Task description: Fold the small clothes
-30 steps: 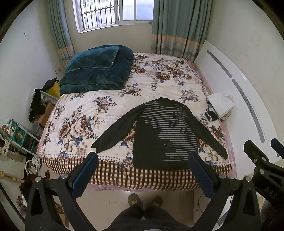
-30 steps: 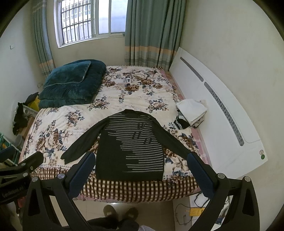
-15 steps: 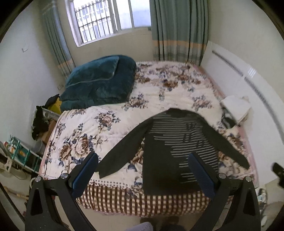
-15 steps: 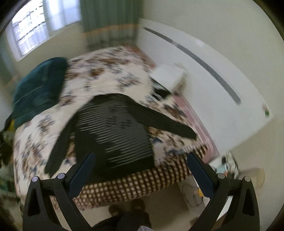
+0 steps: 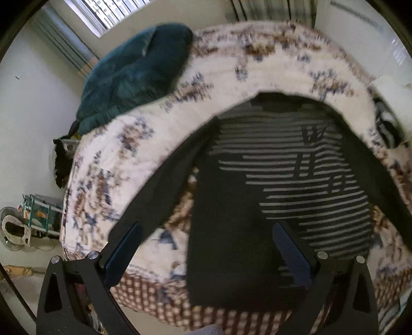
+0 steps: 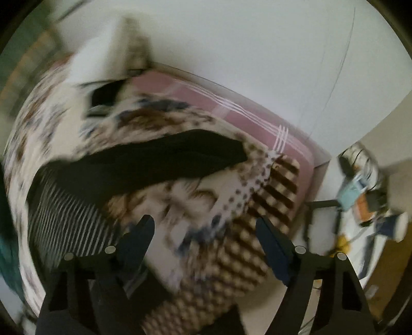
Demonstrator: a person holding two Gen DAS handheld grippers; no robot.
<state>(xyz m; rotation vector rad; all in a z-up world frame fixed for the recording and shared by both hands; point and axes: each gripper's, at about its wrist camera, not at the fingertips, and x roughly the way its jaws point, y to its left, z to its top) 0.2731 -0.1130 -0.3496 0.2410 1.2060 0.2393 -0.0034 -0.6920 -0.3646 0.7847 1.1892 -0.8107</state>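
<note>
striped sweater [image 5: 283,180] lies flat at bed's [image 5: 159,123] near edge | left hand-held gripper [image 5: 206,252], right hand-held gripper [image 6: 206,244] both released, empty | soft, light knit, likely limp; take sleeve cuffs or hem corners

This is a bedroom in a home. A big bed [image 5: 159,144] with a flowery cover fills the room, and a soft dark green blanket [image 5: 134,74] is piled at its far end. There is a window [image 5: 113,13] with curtains [image 5: 64,49] behind the bed, and folded clothes [image 5: 386,103] lie at the side.
</note>
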